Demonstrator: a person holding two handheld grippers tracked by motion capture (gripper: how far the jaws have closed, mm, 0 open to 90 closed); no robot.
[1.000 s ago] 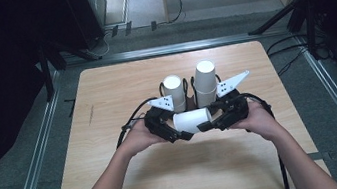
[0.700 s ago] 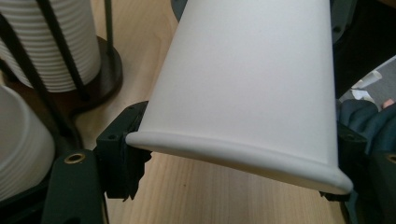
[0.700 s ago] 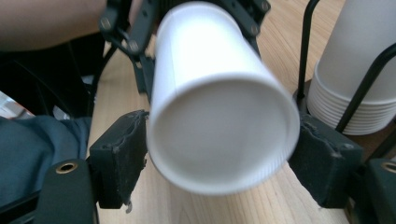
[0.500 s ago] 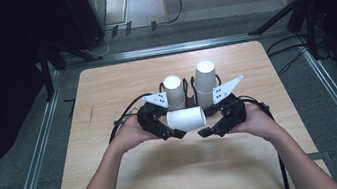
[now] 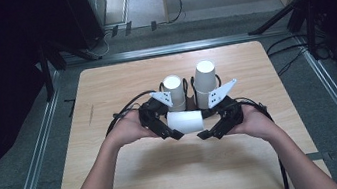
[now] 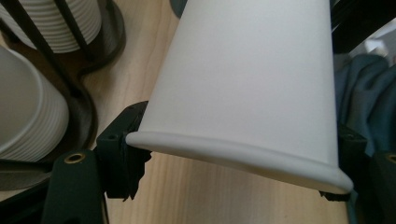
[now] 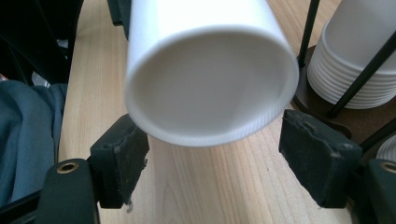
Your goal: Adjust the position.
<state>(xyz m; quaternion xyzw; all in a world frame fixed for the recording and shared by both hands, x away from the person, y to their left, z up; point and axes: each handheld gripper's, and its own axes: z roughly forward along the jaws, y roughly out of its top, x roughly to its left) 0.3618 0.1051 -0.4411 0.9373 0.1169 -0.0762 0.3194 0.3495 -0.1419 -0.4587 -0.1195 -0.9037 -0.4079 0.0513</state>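
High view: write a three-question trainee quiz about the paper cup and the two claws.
1. True or false: the left claw grips the paper cup.
2. The right claw pads are: A pressing the cup; B clear of it, rim between them; C closed on nothing.
3. How many cup stacks stand behind the hands?

Key: 1 true. 2 B; its jaws have just been opening. 3 two.
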